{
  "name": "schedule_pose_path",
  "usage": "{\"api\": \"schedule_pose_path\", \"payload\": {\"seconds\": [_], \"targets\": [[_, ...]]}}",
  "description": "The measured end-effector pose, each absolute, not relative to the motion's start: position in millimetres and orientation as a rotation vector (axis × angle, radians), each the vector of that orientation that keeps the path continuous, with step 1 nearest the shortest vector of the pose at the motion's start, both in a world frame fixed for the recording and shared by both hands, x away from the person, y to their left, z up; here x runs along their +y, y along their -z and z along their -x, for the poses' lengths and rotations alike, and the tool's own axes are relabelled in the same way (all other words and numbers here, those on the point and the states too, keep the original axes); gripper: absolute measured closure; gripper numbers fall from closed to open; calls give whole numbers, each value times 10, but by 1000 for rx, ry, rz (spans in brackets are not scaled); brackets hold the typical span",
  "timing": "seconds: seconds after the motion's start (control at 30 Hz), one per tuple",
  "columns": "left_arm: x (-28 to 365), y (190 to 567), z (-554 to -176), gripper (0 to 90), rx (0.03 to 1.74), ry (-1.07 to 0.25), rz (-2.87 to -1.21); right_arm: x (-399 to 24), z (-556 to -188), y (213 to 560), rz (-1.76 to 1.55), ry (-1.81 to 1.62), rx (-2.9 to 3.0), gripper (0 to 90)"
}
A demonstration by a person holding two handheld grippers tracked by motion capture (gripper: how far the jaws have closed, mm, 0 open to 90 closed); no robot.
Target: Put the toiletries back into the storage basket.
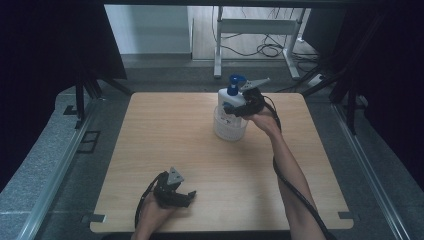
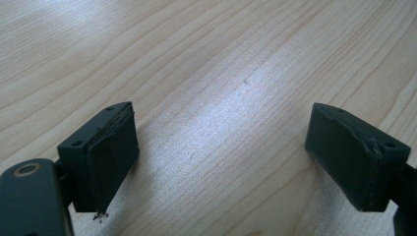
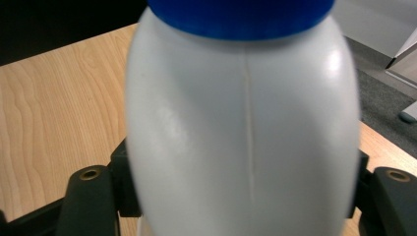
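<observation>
1. The right hand-held gripper [image 1: 239, 107] is clamped around the upper body of a white pump bottle [image 1: 229, 106]; in the right gripper view its jaws press against both sides of the bottle [image 3: 241, 132].
2. The left hand-held gripper [image 1: 186, 198] rests low at the near edge of the worktop [image 1: 165, 135], jaws spread wide with nothing between them; the left gripper view shows bare wood grain [image 2: 221, 98] between the pads [image 2: 115, 157].
3. The bottle has a blue pump head [image 1: 234, 84] and a label with dark print, too small to read.
4. The bottle stands inside a clear plastic cup [image 1: 229, 130] on the far middle of the worktop, well apart from the left hand-held gripper.
</observation>
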State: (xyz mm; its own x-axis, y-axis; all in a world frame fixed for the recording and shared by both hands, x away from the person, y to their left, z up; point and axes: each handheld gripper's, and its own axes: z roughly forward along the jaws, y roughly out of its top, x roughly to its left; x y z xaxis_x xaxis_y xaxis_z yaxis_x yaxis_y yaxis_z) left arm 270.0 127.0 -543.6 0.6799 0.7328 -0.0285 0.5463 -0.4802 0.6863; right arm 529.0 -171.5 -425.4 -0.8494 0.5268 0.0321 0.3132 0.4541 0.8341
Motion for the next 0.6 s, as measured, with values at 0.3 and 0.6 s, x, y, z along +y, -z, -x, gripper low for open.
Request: {"api": "schedule_pose_path", "payload": {"seconds": [0.3,0.6], "targets": [[1271,5437,-2701,120,976,-354,-2208,-1758,-5238,4142,-710,-1363,2444,263],[1271,5436,-2700,120,977,-354,-2210,-1785,-5180,4032,-679,-1362,2431,236]]}}
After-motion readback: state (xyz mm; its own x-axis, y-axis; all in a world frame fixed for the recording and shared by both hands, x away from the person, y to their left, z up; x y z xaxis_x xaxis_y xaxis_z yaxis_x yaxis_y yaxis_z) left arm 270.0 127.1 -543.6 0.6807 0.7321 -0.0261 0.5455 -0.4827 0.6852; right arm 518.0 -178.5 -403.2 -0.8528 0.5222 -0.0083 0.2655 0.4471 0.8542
